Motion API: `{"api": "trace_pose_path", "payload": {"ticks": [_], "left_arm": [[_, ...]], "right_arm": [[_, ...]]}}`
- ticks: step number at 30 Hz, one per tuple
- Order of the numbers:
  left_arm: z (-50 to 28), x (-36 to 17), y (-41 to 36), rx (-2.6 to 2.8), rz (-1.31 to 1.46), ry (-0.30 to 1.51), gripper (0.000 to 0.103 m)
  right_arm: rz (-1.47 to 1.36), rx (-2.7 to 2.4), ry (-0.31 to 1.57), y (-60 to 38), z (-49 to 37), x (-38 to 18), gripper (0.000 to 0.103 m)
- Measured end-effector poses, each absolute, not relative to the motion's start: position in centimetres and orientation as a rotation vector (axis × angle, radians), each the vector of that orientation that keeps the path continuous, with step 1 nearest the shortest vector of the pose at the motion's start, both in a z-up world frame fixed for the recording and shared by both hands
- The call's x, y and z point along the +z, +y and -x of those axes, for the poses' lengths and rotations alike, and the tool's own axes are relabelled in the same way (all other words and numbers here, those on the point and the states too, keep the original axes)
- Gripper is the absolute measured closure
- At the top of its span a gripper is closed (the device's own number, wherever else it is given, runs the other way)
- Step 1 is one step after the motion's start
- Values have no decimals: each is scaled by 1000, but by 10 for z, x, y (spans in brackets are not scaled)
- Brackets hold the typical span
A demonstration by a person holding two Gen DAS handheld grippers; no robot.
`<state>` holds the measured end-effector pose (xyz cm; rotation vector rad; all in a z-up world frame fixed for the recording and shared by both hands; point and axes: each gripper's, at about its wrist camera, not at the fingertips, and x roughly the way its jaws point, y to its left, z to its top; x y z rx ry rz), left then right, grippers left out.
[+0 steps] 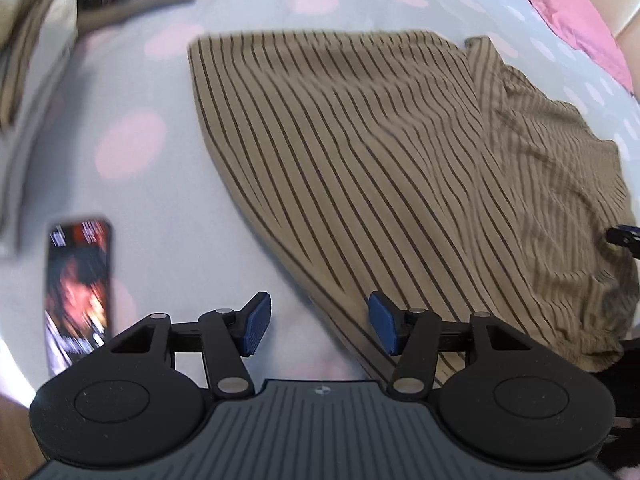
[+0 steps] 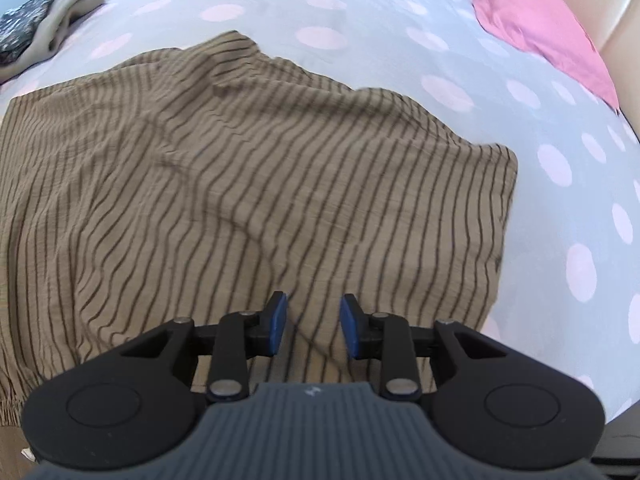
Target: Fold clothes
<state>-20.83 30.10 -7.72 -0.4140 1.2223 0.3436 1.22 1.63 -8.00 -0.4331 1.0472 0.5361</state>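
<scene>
A tan garment with thin dark stripes lies spread on the bed, smooth on its left half and rumpled on its right. My left gripper hovers open over the garment's near left edge, nothing between its blue pads. In the right wrist view the same garment fills the middle, wrinkled, with its right edge folded over. My right gripper stands open just above the cloth near its front edge, pads apart and not pinching fabric. A dark tip of the right gripper shows at the right rim of the left wrist view.
The bed sheet is pale grey with pink dots. A phone with a lit screen lies left of the garment. A pink pillow sits at the far right. Folded clothes are stacked at the far left.
</scene>
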Motion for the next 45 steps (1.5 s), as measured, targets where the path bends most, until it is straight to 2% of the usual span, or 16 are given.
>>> {"api": "trace_pose_path", "payload": {"ticks": [5,10,15,18,29,37,45], "left_arm": [[221,-93,276,349,462,1265,51],[221,-98,246,319,411,1291,58],[221,-106,228,272,369,1317,87],[220,-96,225,249,335,1271,102],[192,-53,202,106,267,1112,103],[152,-33,178,-29,221,1082,103],[106,-33,129,-212,202,1084,103]], "right_arm": [[422,555,1006,22,-2,-76,70],[429,572,962,25,16,-72,70],[456,593,931,29,37,-71,70],[486,613,907,34,52,-71,70],[555,722,925,43,90,-75,70],[367,681,1048,7,70,-69,71],[357,733,1071,-8,84,-67,71]]}}
